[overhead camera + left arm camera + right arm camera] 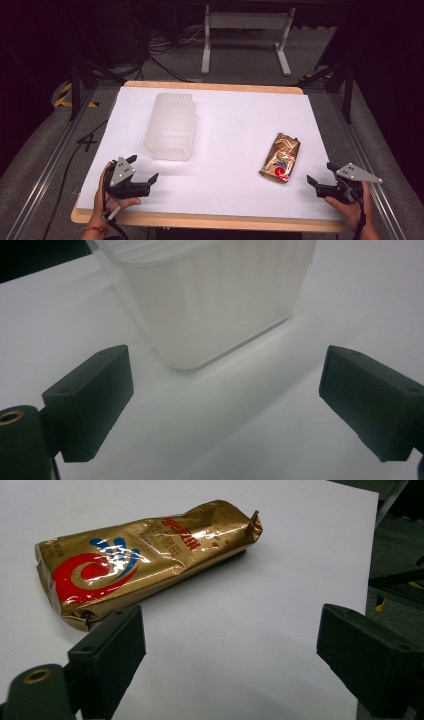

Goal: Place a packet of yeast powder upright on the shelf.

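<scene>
A translucent white plastic container [170, 126] lies upside down on the white table top [230, 130], left of centre. A gold foil packet [281, 157] with a red and blue swirl lies at the right. My left gripper [143, 169] rests near the front left corner, open, a short way before the container [210, 295]. Near the front right corner my right gripper [320, 174] is open too, close to the packet [140, 565]. Both hold nothing.
The table's wooden rim [210, 220] runs along the front. Beyond the table stand a white metal frame [245, 35] and black stands on a grey floor, with cables at the left.
</scene>
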`<move>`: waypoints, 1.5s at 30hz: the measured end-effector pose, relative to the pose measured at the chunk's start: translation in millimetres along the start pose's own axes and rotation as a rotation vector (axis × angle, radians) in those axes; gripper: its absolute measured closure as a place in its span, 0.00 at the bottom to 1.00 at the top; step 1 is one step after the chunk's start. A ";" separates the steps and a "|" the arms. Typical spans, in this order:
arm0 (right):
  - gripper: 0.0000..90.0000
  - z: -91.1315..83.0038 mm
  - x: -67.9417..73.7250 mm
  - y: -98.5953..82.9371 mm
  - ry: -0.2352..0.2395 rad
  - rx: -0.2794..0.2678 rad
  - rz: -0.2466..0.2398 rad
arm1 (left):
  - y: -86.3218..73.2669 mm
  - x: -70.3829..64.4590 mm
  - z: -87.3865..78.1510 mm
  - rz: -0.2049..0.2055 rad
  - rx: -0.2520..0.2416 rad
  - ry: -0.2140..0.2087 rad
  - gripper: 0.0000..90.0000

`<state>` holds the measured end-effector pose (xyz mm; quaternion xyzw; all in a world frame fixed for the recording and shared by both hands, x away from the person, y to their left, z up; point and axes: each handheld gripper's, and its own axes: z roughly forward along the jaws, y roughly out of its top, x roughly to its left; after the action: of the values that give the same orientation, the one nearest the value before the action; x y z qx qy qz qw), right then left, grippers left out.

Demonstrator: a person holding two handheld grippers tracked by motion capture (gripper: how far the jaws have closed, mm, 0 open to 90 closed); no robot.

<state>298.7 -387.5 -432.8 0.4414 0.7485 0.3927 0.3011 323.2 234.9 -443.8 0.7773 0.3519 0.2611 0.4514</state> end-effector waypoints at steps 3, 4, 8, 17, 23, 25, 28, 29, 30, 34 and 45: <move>0.14 0.8 -1.0 -1.3 0.012 0.006 0.002 | 1.5 0.6 0.6 0.001 -0.005 -0.003 0.09; 0.14 0.9 -1.3 -1.5 0.011 0.008 0.003 | 1.7 0.3 1.1 0.004 -0.004 -0.004 0.09; 0.14 2.4 -1.6 0.7 0.025 0.012 0.010 | -1.0 -0.6 1.3 0.017 0.011 -0.006 0.09; 0.13 1.5 1.9 14.4 0.062 0.006 0.010 | -0.3 -0.8 -3.6 0.009 -0.008 -0.006 0.09; 0.17 6.5 0.1 34.6 0.083 -0.028 0.001 | -1.3 -1.4 -4.1 0.008 0.000 -0.003 0.09; 0.17 8.7 0.6 39.2 0.088 -0.024 0.014 | -1.4 -1.4 -3.5 0.011 0.005 0.001 0.09; 0.16 10.5 2.1 47.0 0.082 -0.019 -0.001 | -1.4 -2.1 -3.0 0.013 0.007 0.000 0.09; 0.16 10.5 2.1 47.0 0.082 -0.019 -0.001 | -1.4 -2.1 -3.0 0.013 0.007 0.000 0.09; 0.17 13.2 0.7 53.5 0.091 -0.018 0.008 | -1.2 -2.4 -2.8 0.014 0.007 0.000 0.09; 0.18 25.7 -3.4 72.4 0.084 -0.022 0.020 | -0.8 -4.1 0.0 0.020 0.017 -0.003 0.09; 0.19 52.5 -2.4 97.7 0.065 -0.007 -0.015 | -1.3 -6.0 2.1 0.029 0.029 -0.016 0.09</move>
<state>383.1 -343.3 -375.9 0.4220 0.7596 0.4072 0.2812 320.5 229.5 -446.4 0.7910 0.3406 0.2560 0.4390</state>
